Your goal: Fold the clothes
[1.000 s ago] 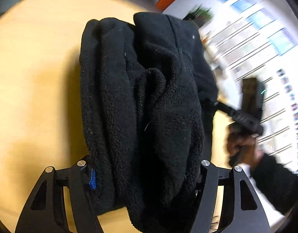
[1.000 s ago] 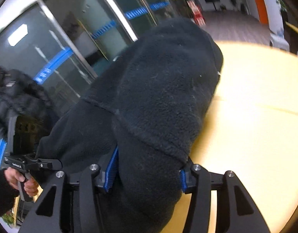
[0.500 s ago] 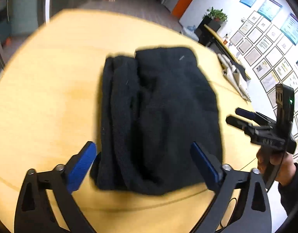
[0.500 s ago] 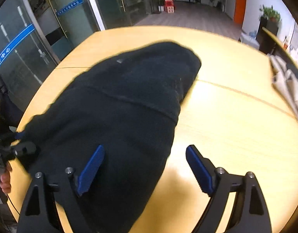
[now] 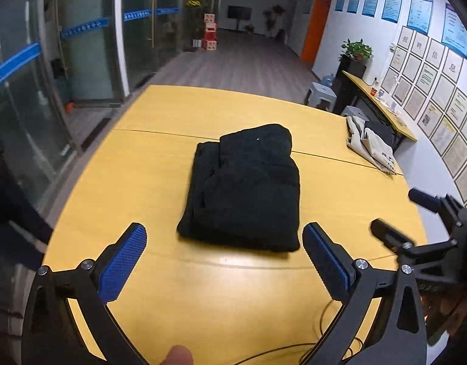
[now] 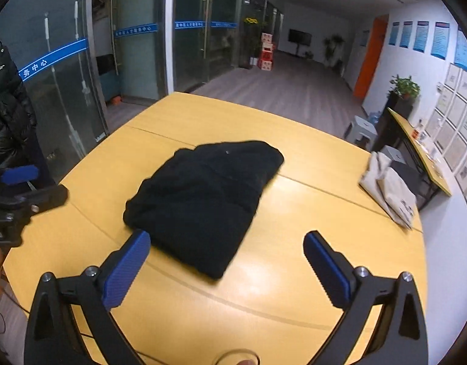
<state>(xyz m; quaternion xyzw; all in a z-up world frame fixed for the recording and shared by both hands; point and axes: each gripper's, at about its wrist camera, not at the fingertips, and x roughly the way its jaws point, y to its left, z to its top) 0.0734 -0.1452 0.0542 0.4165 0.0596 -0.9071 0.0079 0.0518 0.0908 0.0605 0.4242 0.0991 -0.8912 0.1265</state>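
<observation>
A black fleece garment (image 5: 245, 191) lies folded in a compact block on the yellow table (image 5: 160, 164). It also shows in the right wrist view (image 6: 203, 197). My left gripper (image 5: 224, 243) is open and empty, held back from the garment's near edge. My right gripper (image 6: 227, 249) is open and empty, just short of the garment's near corner. The right gripper shows at the right edge of the left wrist view (image 5: 416, 219). The left gripper shows at the left edge of the right wrist view (image 6: 23, 188).
A pile of beige and dark clothes (image 5: 373, 143) lies at the table's far right edge, also in the right wrist view (image 6: 391, 188). A cable (image 5: 294, 349) runs along the table's near edge. Glass doors stand to the left, a side table and stools beyond.
Both grippers were shut on the black garment a second ago. They let it go, opened wide and pulled back. The garment now lies folded on the table.
</observation>
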